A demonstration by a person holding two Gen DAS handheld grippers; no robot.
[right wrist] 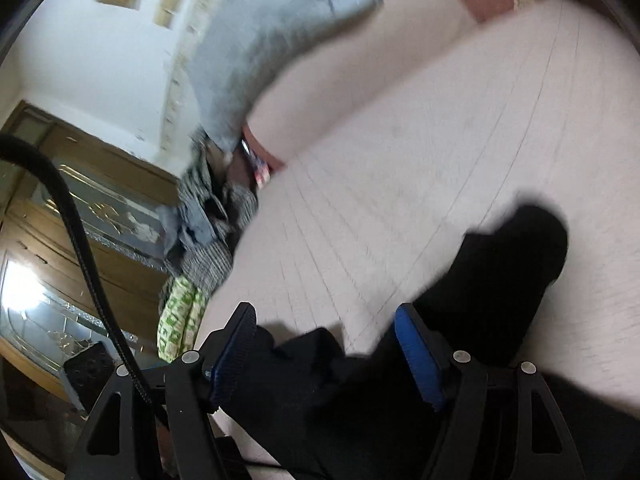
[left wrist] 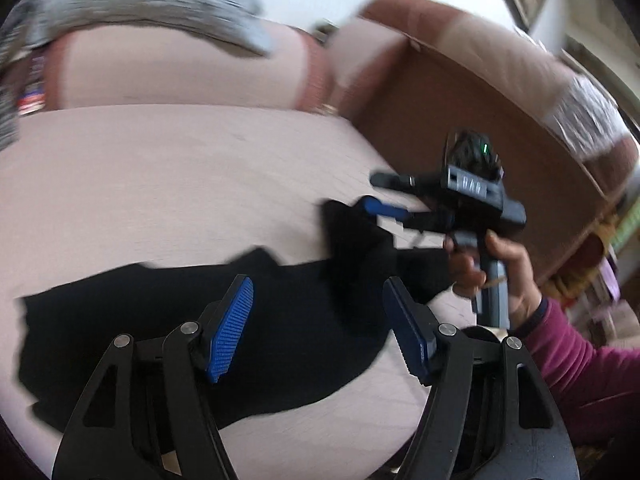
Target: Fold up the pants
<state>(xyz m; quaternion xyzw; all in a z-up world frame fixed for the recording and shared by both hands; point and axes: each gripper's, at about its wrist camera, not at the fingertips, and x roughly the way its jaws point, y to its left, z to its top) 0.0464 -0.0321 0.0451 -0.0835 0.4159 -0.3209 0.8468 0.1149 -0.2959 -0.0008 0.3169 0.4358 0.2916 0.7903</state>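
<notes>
Left wrist view shows the left gripper (left wrist: 318, 330) spread wide above the black pants (left wrist: 200, 332) on the pale sofa seat (left wrist: 160, 184). To the right, the right gripper (left wrist: 370, 198) stands spread too, its fingers either side of raised pants fabric.

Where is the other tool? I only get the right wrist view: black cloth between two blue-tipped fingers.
Observer: The left gripper hangs above the black pants, fingers spread, holding nothing.
Visitor: Who holds the right one?
Observer: A right hand in a magenta sleeve grips its handle.
Visitor: Do the pants lie flat?
Observer: Mostly, spread on the pale surface. Only the end by the right gripper is bunched upward.
</notes>
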